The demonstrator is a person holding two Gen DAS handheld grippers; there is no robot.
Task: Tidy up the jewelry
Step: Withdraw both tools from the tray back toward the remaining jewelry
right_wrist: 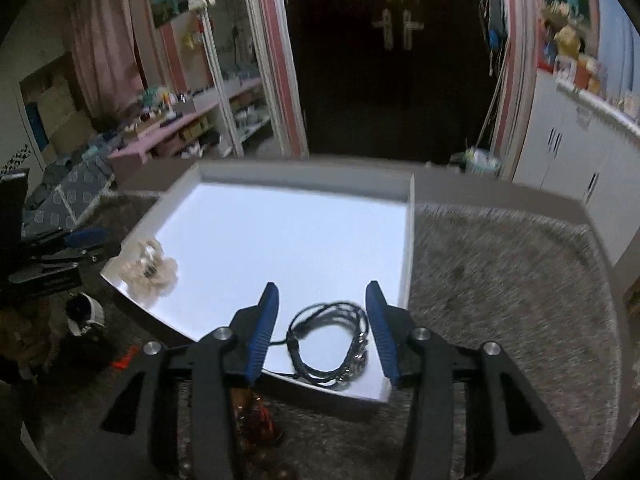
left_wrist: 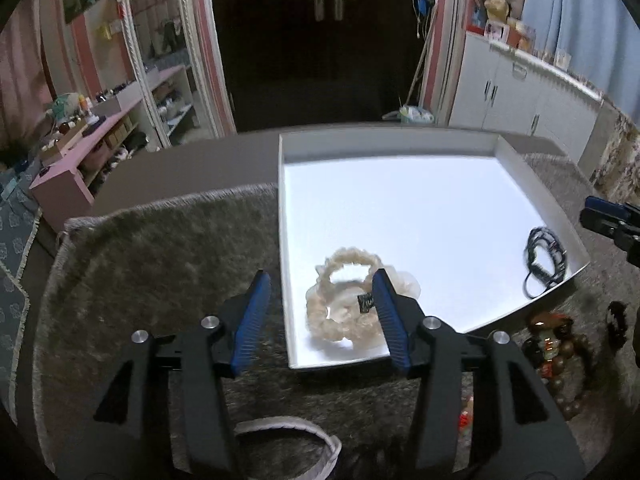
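Note:
A shallow white tray [left_wrist: 400, 148] [right_wrist: 304, 178] lies on a grey fuzzy mat. In its near left corner rests a cream beaded bracelet with a small dark tag [left_wrist: 344, 312] [right_wrist: 150, 268]. My left gripper [left_wrist: 322, 282] hovers above it, open, and the pads do not touch it. A black cord bracelet [right_wrist: 328, 344] [left_wrist: 544, 260] lies in the tray's near right corner. My right gripper [right_wrist: 322, 292] stands open over it, the cord between the blue pads [right_wrist: 266, 328] but free of them.
Brown and amber bead bracelets [left_wrist: 556, 344] [right_wrist: 256, 416] lie on the mat [left_wrist: 160, 264] in front of the tray. A white band [left_wrist: 304, 436] curls near the left gripper's base. A dark round piece [right_wrist: 84, 312] sits left of the tray. Shelves and cabinets line the room behind.

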